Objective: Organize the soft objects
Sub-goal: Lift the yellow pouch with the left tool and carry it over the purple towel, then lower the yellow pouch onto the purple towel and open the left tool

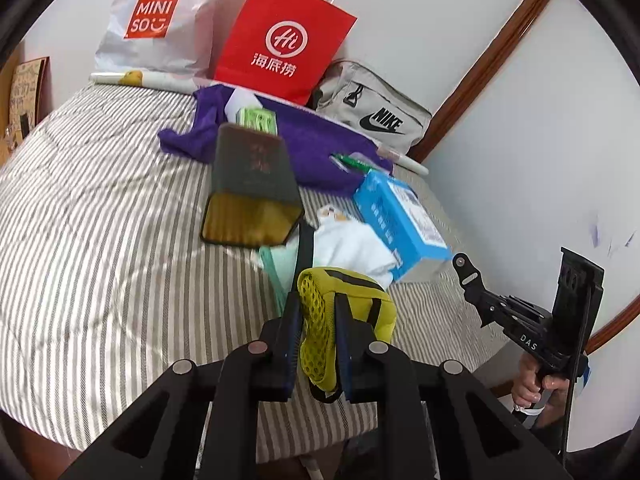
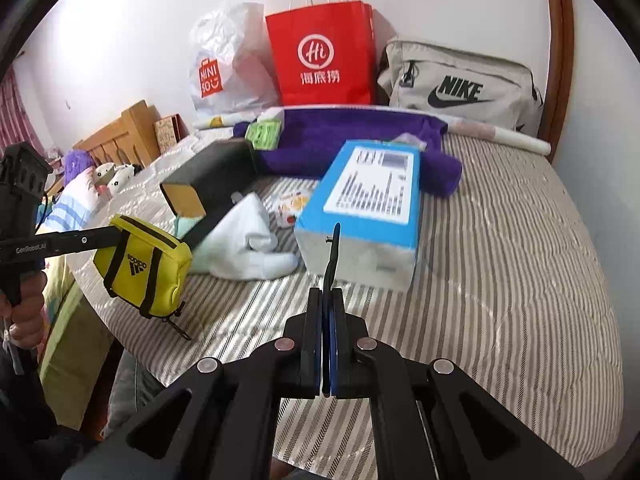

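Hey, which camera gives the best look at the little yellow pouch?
The right wrist view: the yellow Adidas pouch shows whole, logo and straps clear. The left wrist view shows only its mesh end, pinched in the left gripper.

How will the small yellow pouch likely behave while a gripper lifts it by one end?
The yellow pouch looks soft: its mesh side buckles between the left gripper pads. It probably weighs little, hanging clear of the bed without drooping much. Its zipper pull dangles and could snag.
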`<state>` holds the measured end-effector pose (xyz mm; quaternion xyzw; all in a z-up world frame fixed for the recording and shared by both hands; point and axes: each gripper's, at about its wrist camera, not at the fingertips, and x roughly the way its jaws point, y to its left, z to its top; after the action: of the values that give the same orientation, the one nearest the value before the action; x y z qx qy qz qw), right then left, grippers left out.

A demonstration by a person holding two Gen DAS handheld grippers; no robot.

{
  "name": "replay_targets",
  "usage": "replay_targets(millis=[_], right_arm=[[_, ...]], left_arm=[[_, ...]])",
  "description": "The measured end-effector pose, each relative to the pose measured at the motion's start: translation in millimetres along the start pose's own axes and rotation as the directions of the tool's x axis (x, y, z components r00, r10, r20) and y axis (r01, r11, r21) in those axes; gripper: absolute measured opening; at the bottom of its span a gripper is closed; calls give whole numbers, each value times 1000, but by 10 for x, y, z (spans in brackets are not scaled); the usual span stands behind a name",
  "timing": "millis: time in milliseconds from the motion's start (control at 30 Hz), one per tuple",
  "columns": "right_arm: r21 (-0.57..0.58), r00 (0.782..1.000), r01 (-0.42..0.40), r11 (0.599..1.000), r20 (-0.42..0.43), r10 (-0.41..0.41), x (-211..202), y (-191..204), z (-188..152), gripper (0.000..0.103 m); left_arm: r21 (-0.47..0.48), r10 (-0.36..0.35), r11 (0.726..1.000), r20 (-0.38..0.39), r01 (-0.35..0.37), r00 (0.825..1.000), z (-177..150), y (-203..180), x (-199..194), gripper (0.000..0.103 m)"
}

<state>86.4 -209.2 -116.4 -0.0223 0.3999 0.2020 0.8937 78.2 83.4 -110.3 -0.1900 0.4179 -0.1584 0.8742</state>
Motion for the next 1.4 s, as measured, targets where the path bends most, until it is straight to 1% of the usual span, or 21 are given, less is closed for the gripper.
replay_targets(millis=[167,233,400,867,1167,1400], right_arm=[[-11,1000,-1,1000,23,2,-48,-13,165,3],[-13,1000,-2,1000,28,3,-37,-25,234,3],[-22,999,-1,1000,38,2,22,-57,420,3],[-31,998,26,999,58,-24,393,-164,1141,3],[-6,997,41,999,59,-41,733,-309,1570,3],[-8,998,54,998,36,-54,1050,-452,1786,3]], left_arm=[[10,0,1000,16,0,1000,206,-33,-23,16],[7,8,1000,19,-9,1000,294,-27,-6,16],[3,3,1000,32,-3,999,487,-25,5,15],[1,26,1000,71,-26,997,1167,9,148,15],[-2,27,1000,86,-27,996,1592,15,449,16],[-7,53,999,64,-53,997,1884,35,769,16]])
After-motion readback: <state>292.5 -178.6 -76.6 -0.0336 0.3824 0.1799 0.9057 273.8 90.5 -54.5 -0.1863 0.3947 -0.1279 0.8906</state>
